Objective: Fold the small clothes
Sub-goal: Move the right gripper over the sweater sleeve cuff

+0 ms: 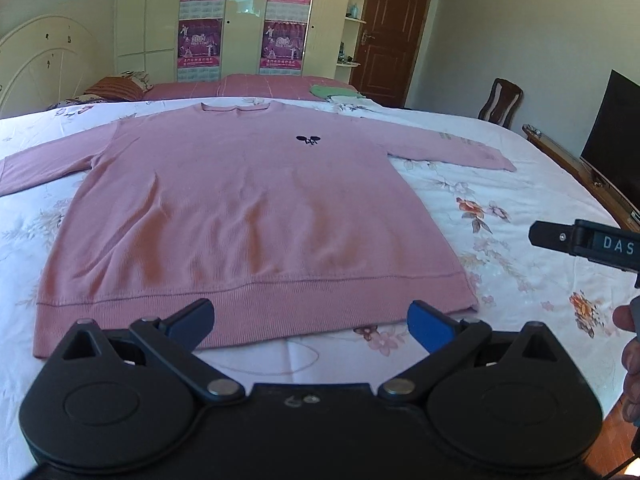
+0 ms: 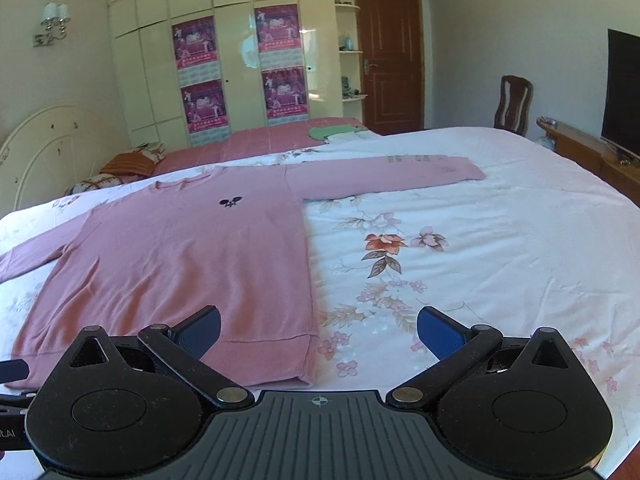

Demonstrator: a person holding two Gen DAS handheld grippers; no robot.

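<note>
A pink long-sleeved sweater (image 1: 240,208) lies flat, front up, on the floral bedsheet (image 1: 500,208), both sleeves spread out sideways, with a small dark logo on the chest. My left gripper (image 1: 310,324) is open and empty, just above the hem at its middle. The sweater also shows in the right wrist view (image 2: 188,264). My right gripper (image 2: 318,334) is open and empty, above the sweater's bottom right corner, one finger over the cloth and one over the sheet (image 2: 480,264). The right gripper's side (image 1: 580,240) shows at the right edge of the left wrist view.
A green folded garment (image 1: 334,91) lies on the red cover (image 1: 256,85) at the far end of the bed. A wardrobe, a door (image 2: 390,64) and a chair (image 2: 514,104) stand beyond. A TV (image 2: 624,92) on a wooden bench is at right.
</note>
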